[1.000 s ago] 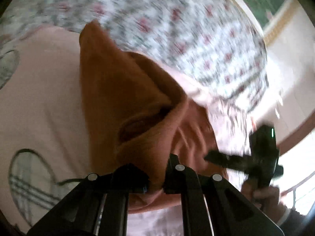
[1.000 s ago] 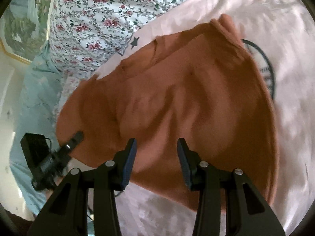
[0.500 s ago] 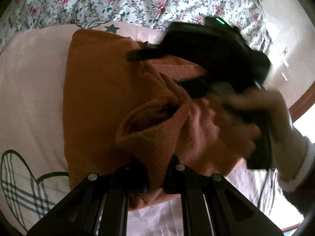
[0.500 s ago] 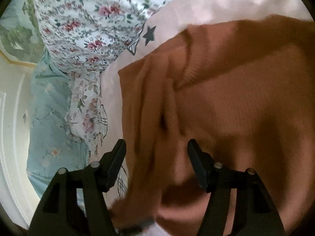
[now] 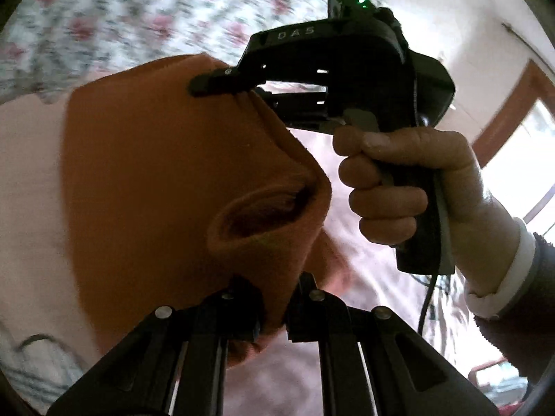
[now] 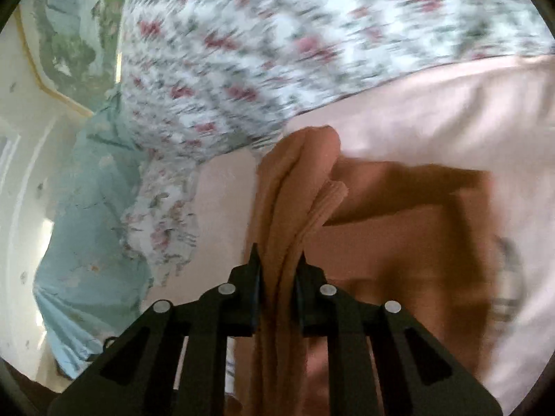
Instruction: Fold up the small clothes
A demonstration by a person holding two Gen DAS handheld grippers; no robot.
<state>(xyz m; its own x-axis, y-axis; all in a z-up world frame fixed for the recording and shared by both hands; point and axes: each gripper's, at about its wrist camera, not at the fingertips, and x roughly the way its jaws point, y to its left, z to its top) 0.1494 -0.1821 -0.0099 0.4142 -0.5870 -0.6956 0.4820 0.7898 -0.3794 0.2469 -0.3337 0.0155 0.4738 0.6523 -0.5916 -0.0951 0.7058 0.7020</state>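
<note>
An orange-brown knit top (image 5: 152, 180) hangs lifted over a pale pink sheet (image 5: 27, 180). My left gripper (image 5: 275, 306) is shut on a bunched edge of it, with an open sleeve or cuff just above the fingers. My right gripper (image 6: 277, 277) is shut on another gathered edge of the same top (image 6: 399, 242). In the left wrist view the right gripper (image 5: 222, 85), held by a hand, pinches the top's upper far corner. Both views are blurred by motion.
A floral quilt (image 6: 277, 52) lies beyond the pink sheet (image 6: 433, 111). A light blue cloth (image 6: 86, 225) hangs at the left. A dark printed motif (image 5: 31, 364) shows on the sheet. A wall and wooden frame (image 5: 506, 104) stand at the right.
My right gripper has closed on an edge of the orange top and lifted it. The left gripper has kept its hold and the top now hangs between both.
</note>
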